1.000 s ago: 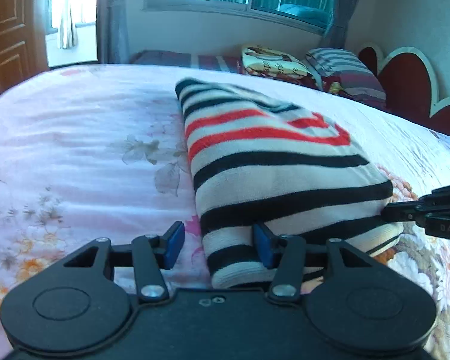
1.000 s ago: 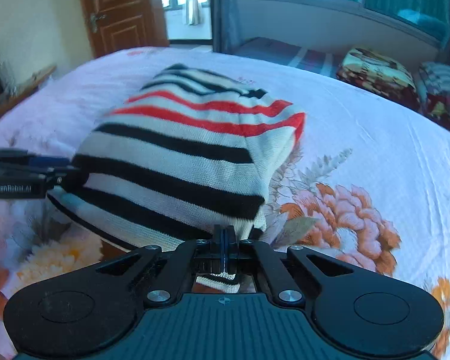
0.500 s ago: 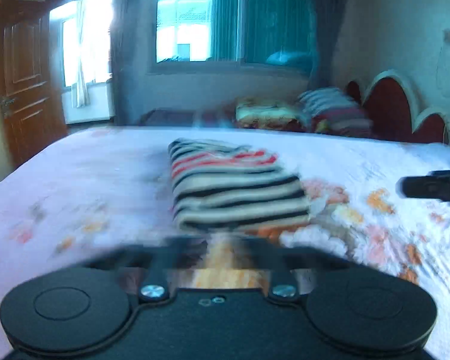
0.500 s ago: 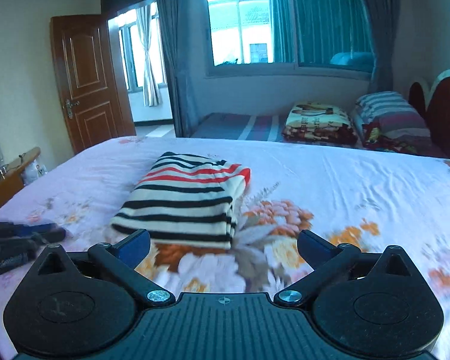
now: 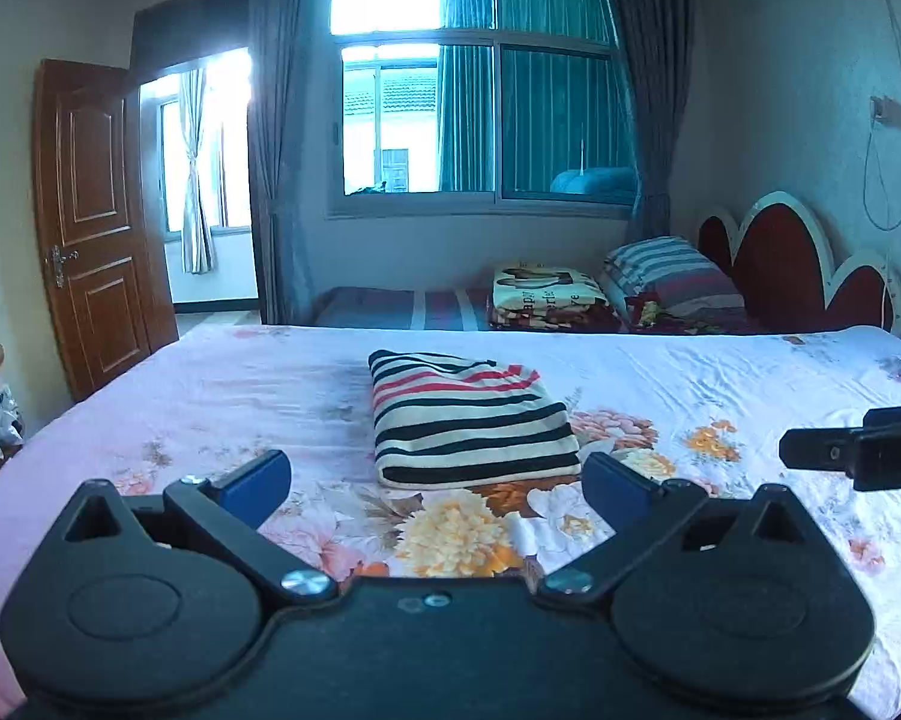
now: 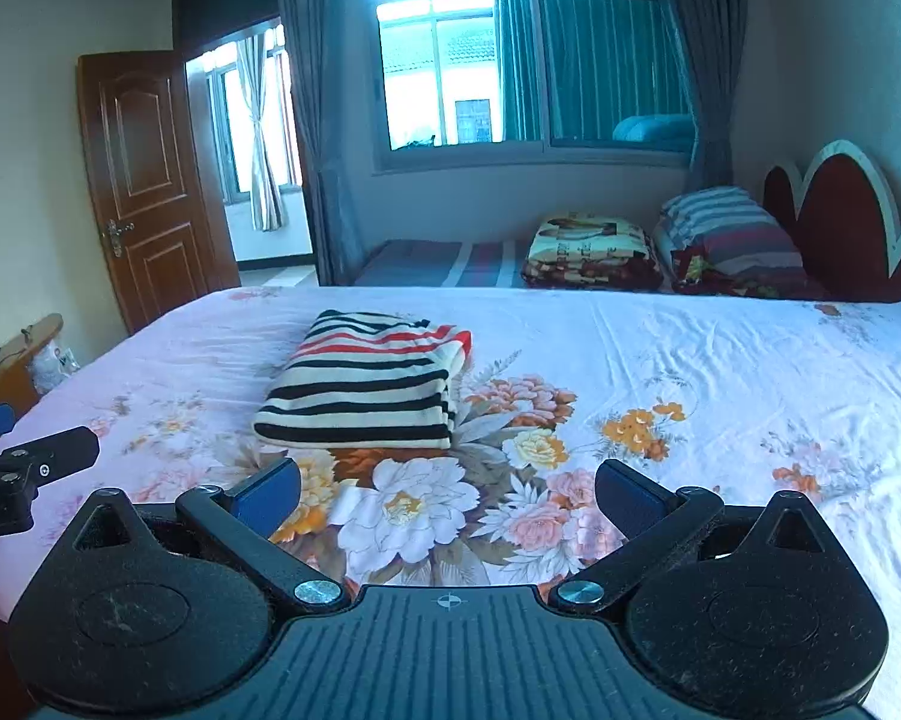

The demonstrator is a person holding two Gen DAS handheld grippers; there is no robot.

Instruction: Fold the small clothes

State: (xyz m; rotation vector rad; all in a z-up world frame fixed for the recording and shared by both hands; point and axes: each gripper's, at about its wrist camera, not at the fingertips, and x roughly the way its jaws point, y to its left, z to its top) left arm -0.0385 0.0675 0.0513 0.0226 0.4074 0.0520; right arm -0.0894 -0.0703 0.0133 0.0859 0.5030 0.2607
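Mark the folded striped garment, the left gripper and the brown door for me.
folded striped garment (image 5: 471, 429): left wrist view, middle of its top face.
left gripper (image 5: 435, 480): left wrist view, midway between its open jaws.
brown door (image 6: 144, 180): right wrist view, upper panel.

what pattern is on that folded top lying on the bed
Cream with black horizontal stripes and a few red ones near the far end; folded top shows best in the left wrist view.

A flowered bed (image 5: 720, 384) sits near; far off, a bright window (image 5: 474, 114), grey curtains (image 5: 648, 90), brown door (image 5: 96, 222) left.
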